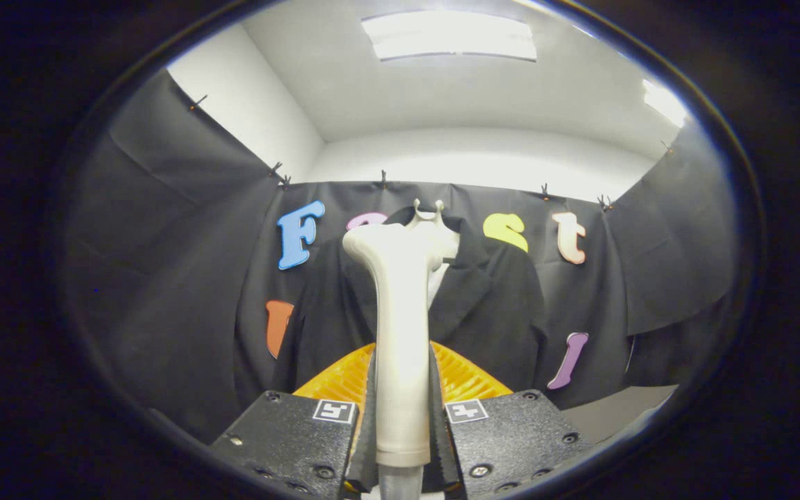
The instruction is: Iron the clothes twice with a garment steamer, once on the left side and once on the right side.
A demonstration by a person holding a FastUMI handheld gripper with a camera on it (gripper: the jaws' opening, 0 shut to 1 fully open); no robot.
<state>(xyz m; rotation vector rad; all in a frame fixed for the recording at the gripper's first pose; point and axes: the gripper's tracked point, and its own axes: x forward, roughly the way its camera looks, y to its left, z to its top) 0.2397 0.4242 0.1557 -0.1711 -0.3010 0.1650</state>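
Gripper view looks straight along my gripper (402,417), and its two fingers are clamped on the handle of the garment steamer (400,326), one pressing from each side low on the shaft. I hold it upright like this so the head rides high and forward, where it can reach the cloth while my fingers stay back from the steam end. The hose seems to leave the handle's bottom end between the fingers, though that part is too close and blurred for me to be sure.

The steamer's head sits level with the collar of the black jacket (490,305), which hangs on a pale hanger (428,212) against the booth's cloth wall, facing me. Hanging flat and open is what lets me run one pass down each front panel. The head now stands over the jacket's left lapel area as I see it, near the middle line; whether it touches the fabric I cannot tell. I judge no pass is under way yet, since the head is at the top of the garment.

Behind the handle, below the jacket, lies an orange ribbed thing (469,378), probably a stand or tray.

Count: one steamer, one jacket, one hanger, one orange piece, two fingers.
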